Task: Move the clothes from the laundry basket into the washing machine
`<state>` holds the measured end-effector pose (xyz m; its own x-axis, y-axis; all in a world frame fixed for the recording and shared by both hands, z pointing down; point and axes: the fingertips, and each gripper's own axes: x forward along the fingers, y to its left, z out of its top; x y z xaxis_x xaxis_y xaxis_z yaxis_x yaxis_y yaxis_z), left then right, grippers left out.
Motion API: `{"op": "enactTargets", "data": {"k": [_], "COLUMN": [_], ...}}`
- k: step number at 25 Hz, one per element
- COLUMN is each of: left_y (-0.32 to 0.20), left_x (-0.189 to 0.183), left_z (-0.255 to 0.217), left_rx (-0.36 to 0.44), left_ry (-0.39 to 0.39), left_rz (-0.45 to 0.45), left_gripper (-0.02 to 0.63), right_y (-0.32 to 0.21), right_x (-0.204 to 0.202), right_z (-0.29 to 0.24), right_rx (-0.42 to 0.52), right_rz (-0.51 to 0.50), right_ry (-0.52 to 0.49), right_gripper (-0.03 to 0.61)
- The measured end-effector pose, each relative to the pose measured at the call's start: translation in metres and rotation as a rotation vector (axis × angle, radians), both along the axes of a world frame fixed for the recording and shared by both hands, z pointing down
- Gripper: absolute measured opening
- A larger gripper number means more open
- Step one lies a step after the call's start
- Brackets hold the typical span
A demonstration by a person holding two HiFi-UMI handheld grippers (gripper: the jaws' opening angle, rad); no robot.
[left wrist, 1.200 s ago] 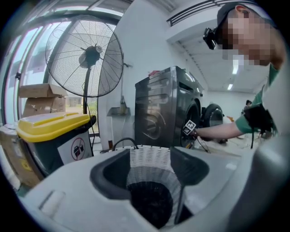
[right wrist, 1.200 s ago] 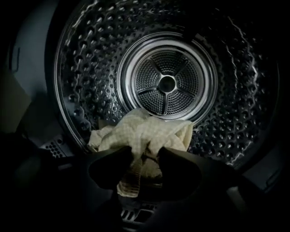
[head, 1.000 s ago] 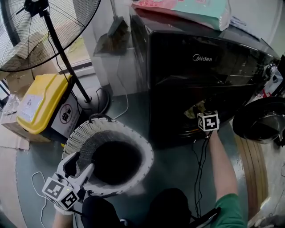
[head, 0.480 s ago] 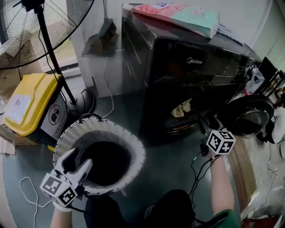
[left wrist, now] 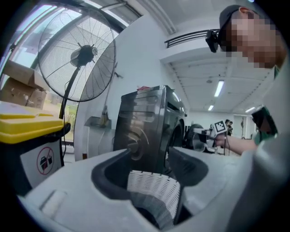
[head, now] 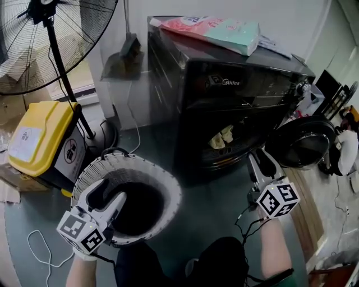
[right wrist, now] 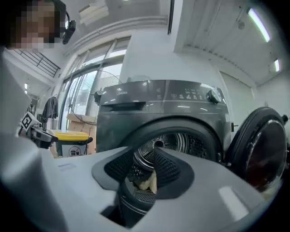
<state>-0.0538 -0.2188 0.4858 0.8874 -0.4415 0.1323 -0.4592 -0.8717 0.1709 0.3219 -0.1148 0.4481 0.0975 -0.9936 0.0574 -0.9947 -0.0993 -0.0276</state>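
Clothes (head: 220, 136) lie in washing machine (head: 224, 84) drum, frame centre. Your left gripper (head: 109, 193) jaws, just closing, straddle laundry basket (head: 134, 162) rim, released. Your right gripper (head: 262, 160) jaws, just closing, nearly together, empty.

Each hand carries a pale grey moulded gripper: the left gripper (head: 109, 194) at the lower left of the head view, the right gripper (head: 261, 161) right of centre. Their long tapered fingers (right wrist: 170, 172) are lined inside with dark, dimpled pads. Behind each sits a white cube printed with black square markers, the left cube (head: 83, 235) and the right cube (head: 279, 199). A thin black cable (head: 241, 221) loops below the right one. Both pairs of jaws have just been closing, neither pressing on anything. The person wears a green sleeve (left wrist: 260, 138), dark trousers (head: 219, 260) and a dark cap (left wrist: 234, 13) with a black camera (left wrist: 213, 40) at its front.
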Motion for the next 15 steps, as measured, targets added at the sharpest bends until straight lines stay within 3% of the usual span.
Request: {"op": "enactTargets", "data": {"k": [4,9,15], "left_y": [-0.004,-0.004,-0.003], "left_x": [0.015,0.024,0.024], "left_z": [-0.036,-0.065,-0.068], "left_rx": [0.103,0.287,0.351], "left_ry": [0.02,0.014,0.004], "left_rz": [-0.014,-0.074,-0.118], "left_gripper": [0.242,0.206,0.183], "right_y": [0.014,0.034,0.048], "right_x": [-0.018,-0.034,-0.03], "right_z": [-0.028,-0.034,-0.028], "right_rx": [0.071,0.108,0.133], "right_rz": [-0.018,-0.013,0.049], "right_ry": [0.01,0.065,0.095], "right_gripper": [0.096,0.095,0.048]}}
